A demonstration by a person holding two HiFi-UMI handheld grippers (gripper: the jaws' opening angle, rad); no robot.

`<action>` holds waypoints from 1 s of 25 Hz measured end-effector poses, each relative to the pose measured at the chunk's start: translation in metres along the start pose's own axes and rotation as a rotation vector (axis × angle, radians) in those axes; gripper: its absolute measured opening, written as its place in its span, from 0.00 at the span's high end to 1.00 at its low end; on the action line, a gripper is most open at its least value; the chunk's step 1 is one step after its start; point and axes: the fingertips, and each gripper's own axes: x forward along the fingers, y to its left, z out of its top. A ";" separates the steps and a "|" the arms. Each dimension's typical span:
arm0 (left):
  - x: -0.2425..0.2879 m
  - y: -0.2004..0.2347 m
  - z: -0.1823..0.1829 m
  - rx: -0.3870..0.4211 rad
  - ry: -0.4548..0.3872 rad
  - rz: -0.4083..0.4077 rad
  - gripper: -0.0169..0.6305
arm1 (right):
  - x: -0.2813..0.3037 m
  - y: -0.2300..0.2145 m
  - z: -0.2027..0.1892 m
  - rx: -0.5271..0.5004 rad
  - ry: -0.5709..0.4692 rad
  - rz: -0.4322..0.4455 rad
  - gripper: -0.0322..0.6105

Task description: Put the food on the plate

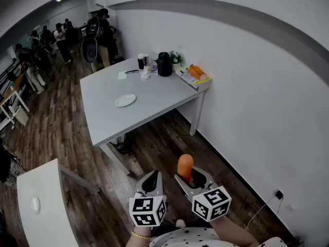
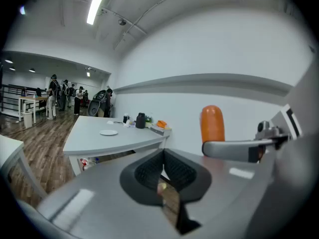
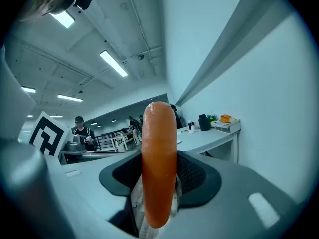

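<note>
An orange sausage [image 1: 185, 166] stands upright between the jaws of my right gripper [image 1: 191, 178], which is shut on its lower half. In the right gripper view the sausage [image 3: 159, 163] fills the middle, between the dark pads. My left gripper [image 1: 152, 181] is beside it, shut, with nothing in it; its view shows the pads [image 2: 149, 171] meeting and the sausage [image 2: 212, 125] off to the right. Both grippers are close to my body, over the wooden floor. A small white plate [image 1: 125, 100] lies on the grey table [image 1: 159, 99] well ahead; it also shows as the plate [image 2: 108, 132] in the left gripper view.
At the table's far edge stand a black jug [image 1: 164, 64], cups [image 1: 141, 62] and a box with orange food [image 1: 194, 75]. A white wall runs along the right. Several people [image 1: 61, 40] stand at the back left. A second white table [image 1: 41, 205] sits at my lower left.
</note>
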 end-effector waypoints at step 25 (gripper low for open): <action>0.108 0.141 0.030 -0.037 0.005 0.168 0.96 | 0.172 -0.026 0.023 -0.053 0.058 0.150 0.61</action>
